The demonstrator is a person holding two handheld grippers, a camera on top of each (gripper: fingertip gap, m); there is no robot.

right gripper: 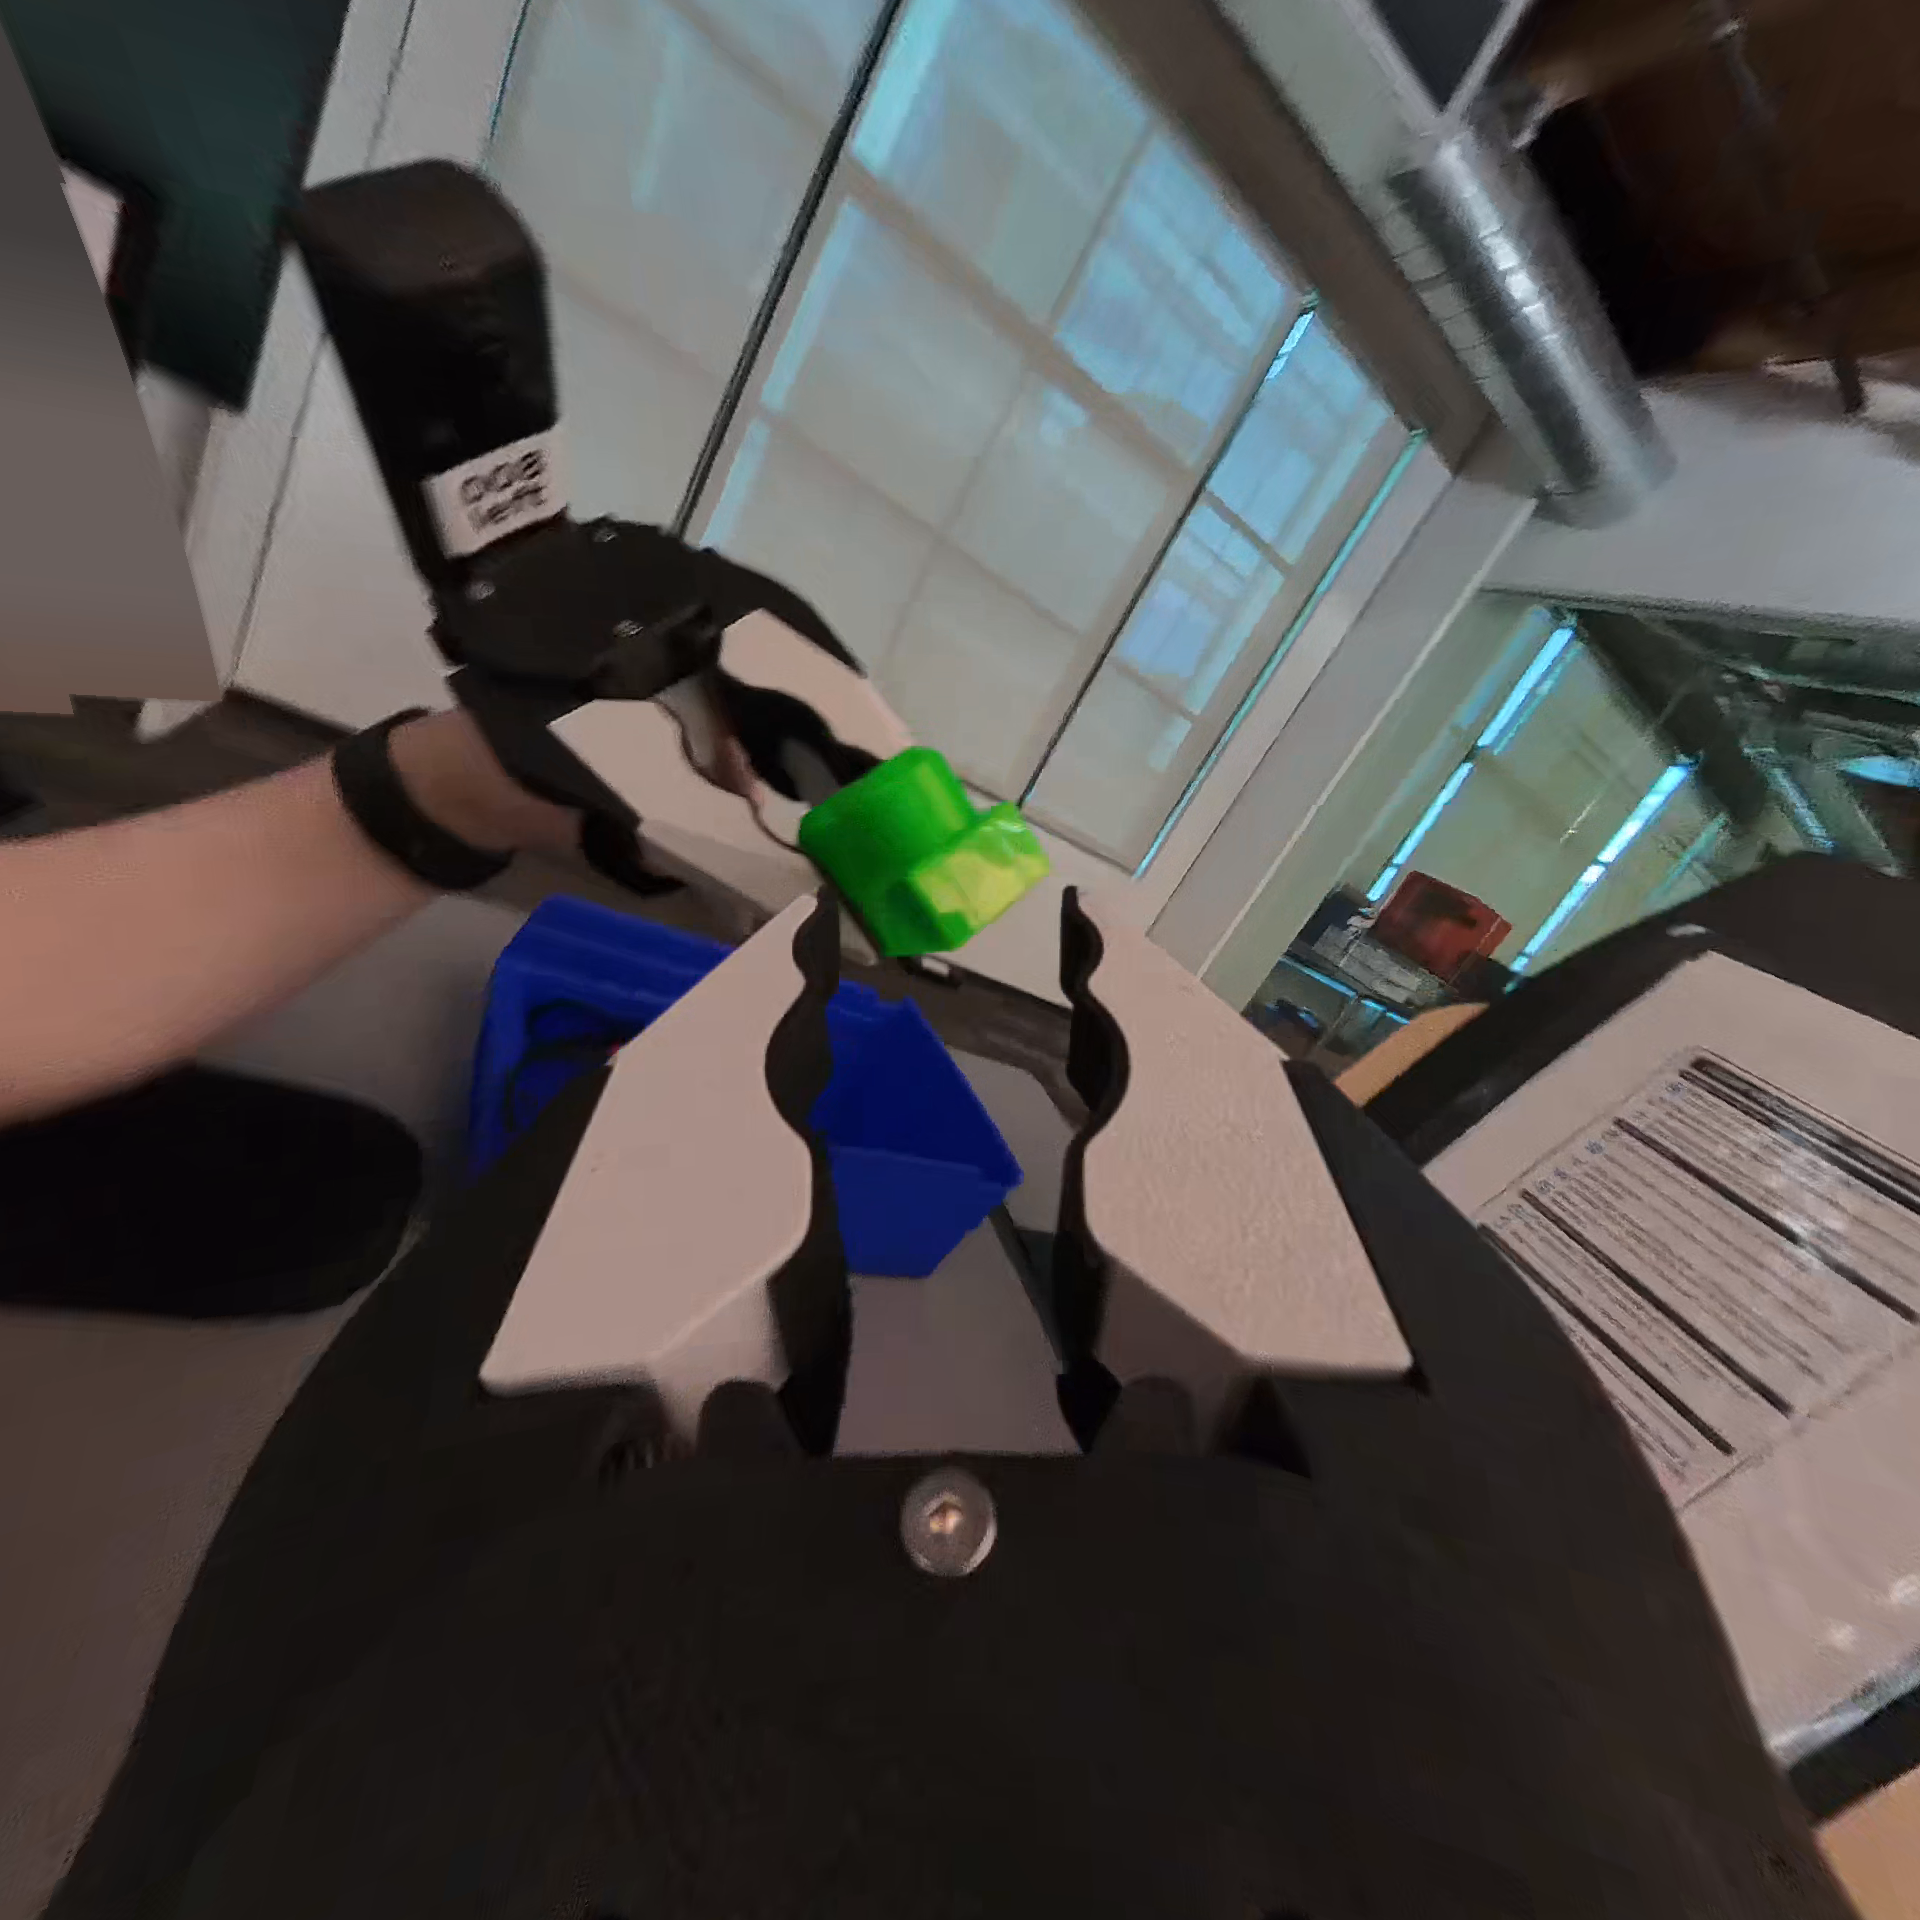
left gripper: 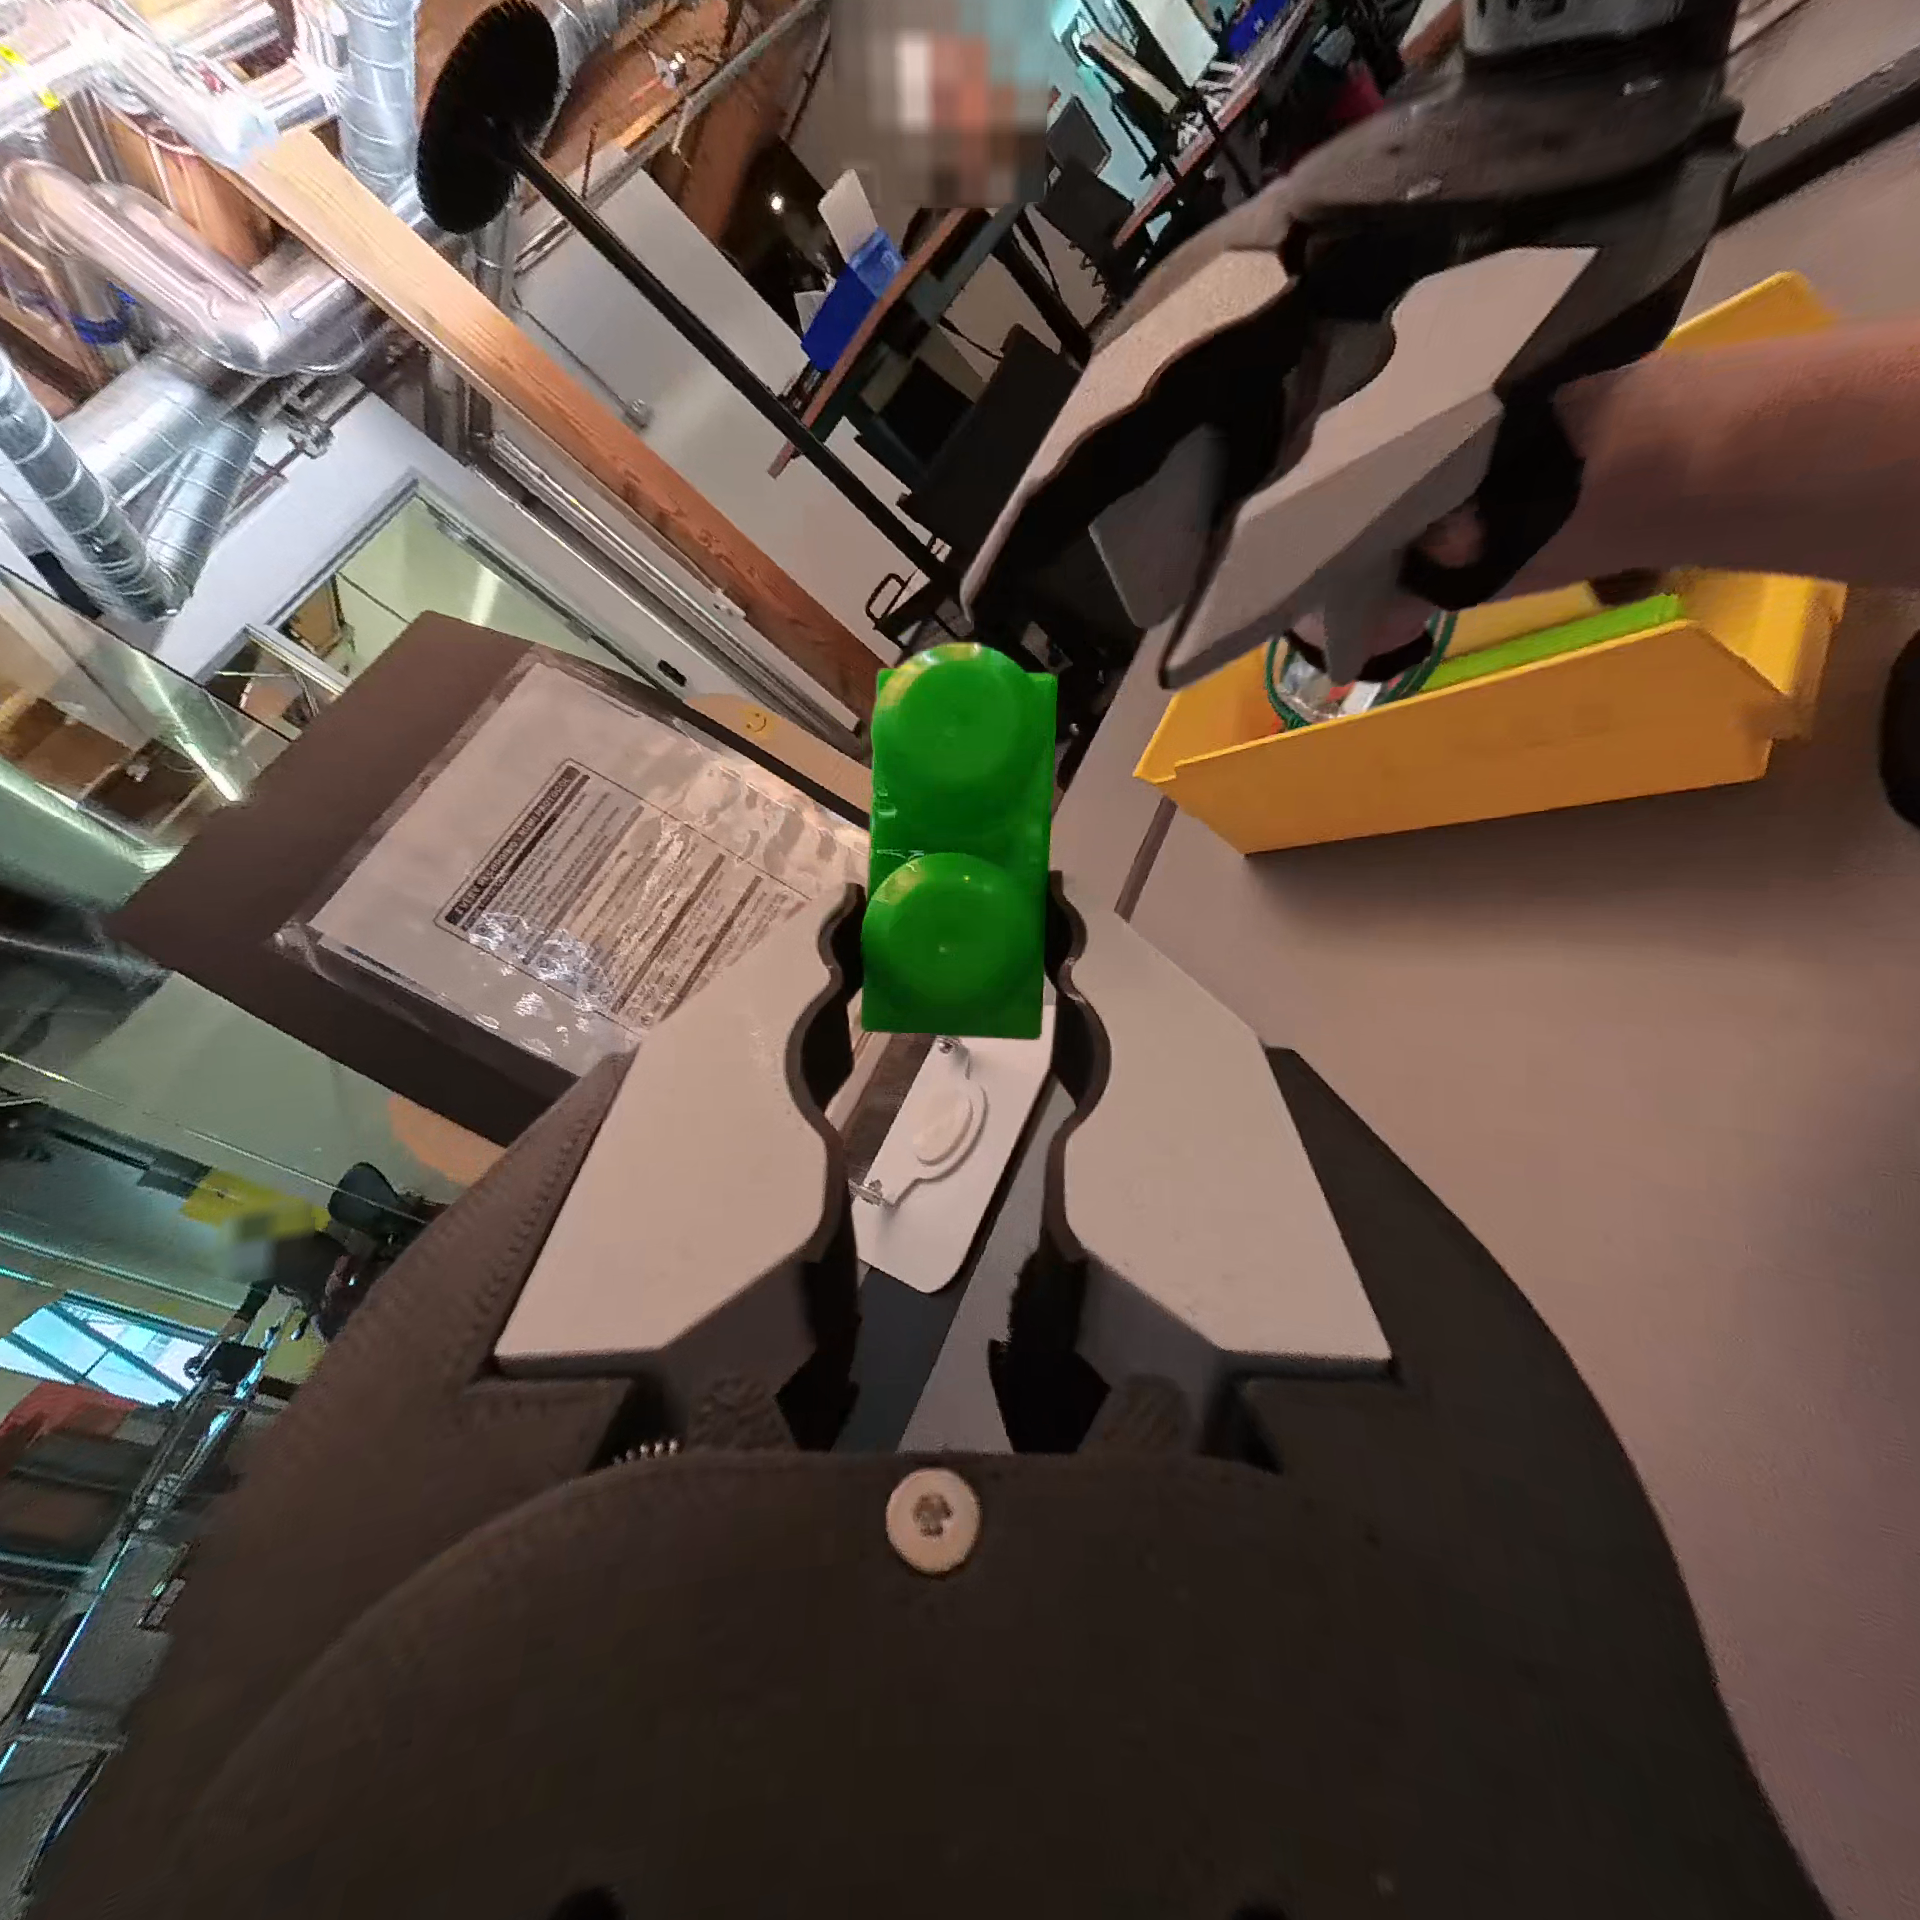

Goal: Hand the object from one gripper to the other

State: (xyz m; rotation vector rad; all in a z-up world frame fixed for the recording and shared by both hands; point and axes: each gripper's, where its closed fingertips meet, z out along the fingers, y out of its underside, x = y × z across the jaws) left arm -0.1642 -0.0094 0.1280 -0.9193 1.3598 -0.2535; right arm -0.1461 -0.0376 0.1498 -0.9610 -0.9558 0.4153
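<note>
The grey counter (left gripper: 1558, 1143) spreads under both tools. On it, beyond and to the right of the left gripper's fingers (left gripper: 727, 1039), sits a yellow bin (left gripper: 1455, 769) with green items inside. In the right wrist view a blue bin (right gripper: 904, 1164) lies below, seen through the gap of the right gripper's fingers (right gripper: 1174, 1039). A sheet of printed paper under clear plastic (left gripper: 582, 883) lies left of the left fingers.

The left gripper (left gripper: 951, 935) is clamped on the near end of a green block (left gripper: 956, 842) with two round studs; the far stud juts out past the fingertips, held up off the counter. The right gripper (right gripper: 945, 914) stands parted and holds nothing. In its own view the block (right gripper: 925, 852) hangs just beyond its tips, close to the left finger; whether it touches is unclear.
</note>
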